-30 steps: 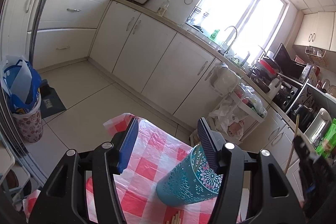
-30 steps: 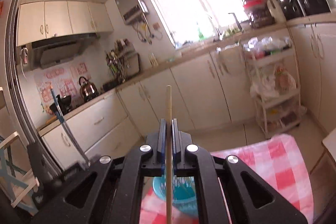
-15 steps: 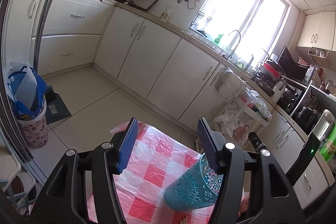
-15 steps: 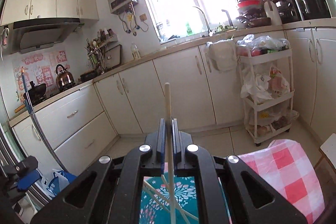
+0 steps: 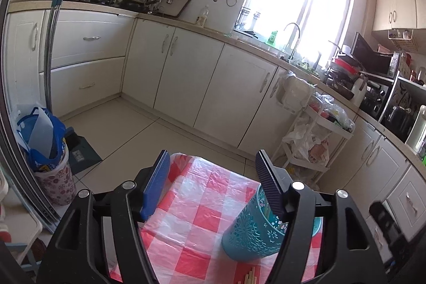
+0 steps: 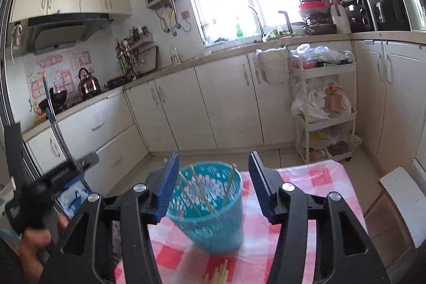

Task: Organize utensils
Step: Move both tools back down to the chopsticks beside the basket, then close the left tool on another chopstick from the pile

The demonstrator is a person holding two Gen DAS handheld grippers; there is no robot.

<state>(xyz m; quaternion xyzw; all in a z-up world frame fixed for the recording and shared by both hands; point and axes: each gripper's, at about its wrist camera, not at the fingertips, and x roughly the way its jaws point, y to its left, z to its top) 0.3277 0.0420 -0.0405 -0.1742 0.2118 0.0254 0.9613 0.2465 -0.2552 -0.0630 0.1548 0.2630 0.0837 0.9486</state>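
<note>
Chopsticks (image 6: 198, 190) standing in the teal holder (image 6: 213, 217) on the checked tablecloth (image 6: 314, 177).
Right gripper (image 6: 213, 185) hangs over the holder's mouth, its jaws opening with nothing pinched between them. Left gripper (image 5: 213, 182) is opening too, empty, with the holder (image 5: 250, 233) low beside its right finger. More chopsticks (image 5: 250, 277) lie flat on the cloth (image 5: 202, 193) just in front of the holder. A hand (image 6: 34, 238) grips the left tool's handle.
</note>
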